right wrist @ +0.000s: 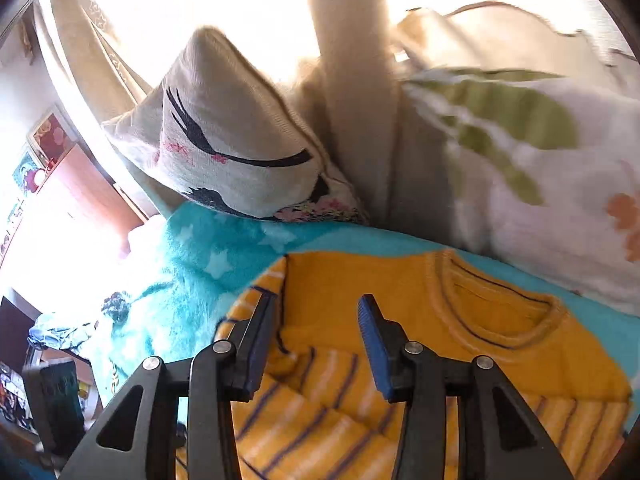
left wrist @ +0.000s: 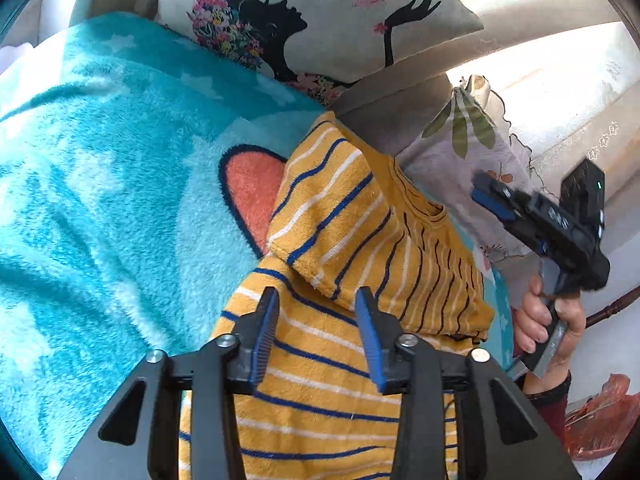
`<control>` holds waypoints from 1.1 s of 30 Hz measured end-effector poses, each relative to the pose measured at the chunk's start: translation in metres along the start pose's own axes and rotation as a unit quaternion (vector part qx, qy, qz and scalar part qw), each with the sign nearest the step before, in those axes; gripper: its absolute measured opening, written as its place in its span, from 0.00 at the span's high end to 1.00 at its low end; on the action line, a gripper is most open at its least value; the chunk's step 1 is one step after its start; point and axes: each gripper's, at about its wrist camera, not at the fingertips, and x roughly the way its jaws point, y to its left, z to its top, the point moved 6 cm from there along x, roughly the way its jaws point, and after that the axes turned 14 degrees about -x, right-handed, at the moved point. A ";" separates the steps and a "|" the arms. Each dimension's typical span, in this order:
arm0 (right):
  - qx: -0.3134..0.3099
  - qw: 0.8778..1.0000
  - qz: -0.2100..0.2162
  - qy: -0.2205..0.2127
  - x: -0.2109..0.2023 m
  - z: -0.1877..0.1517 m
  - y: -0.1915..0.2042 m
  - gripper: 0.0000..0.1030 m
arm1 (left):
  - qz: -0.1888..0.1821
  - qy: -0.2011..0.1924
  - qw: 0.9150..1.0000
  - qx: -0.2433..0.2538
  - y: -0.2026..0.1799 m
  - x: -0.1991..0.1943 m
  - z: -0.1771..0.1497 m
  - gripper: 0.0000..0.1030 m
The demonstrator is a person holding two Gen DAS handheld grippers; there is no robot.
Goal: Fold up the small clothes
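Mustard striped shirt [left wrist: 340, 360] flat on blanket [left wrist: 100, 200], sleeve [left wrist: 332, 220] folded inward ahead of my left claw [left wrist: 316, 304]; both claws spread, empty, right claw [right wrist: 316, 312] over collar [right wrist: 500, 312] for next fold.

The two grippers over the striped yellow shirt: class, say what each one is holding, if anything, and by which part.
Nothing is held. The left gripper and the right gripper both stand open above the shirt, with no cloth between their fingers.
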 end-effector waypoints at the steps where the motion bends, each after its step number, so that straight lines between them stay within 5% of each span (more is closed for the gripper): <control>1: 0.005 1.000 -0.001 0.000 -0.020 -0.014 -0.007 0.55 | 0.004 -0.003 1.000 0.007 0.002 -0.004 -0.001 0.62; 7: 0.090 0.994 0.023 0.059 -0.061 -0.124 -0.051 0.52 | 0.014 -0.013 1.000 0.010 0.048 -0.043 -0.006 0.62; 12: 0.177 0.971 -0.133 0.092 -0.082 -0.187 -0.131 0.52 | 0.025 -0.051 0.998 -0.021 0.086 -0.094 -0.010 0.57; 20: 0.175 0.974 -0.142 0.026 -0.122 -0.187 -0.099 0.42 | 0.040 -0.139 0.988 -0.051 0.095 -0.134 -0.036 0.40; 33: 0.184 0.961 -0.204 0.029 -0.142 -0.207 -0.061 0.42 | -0.016 -0.078 0.997 -0.018 0.080 -0.105 -0.069 0.39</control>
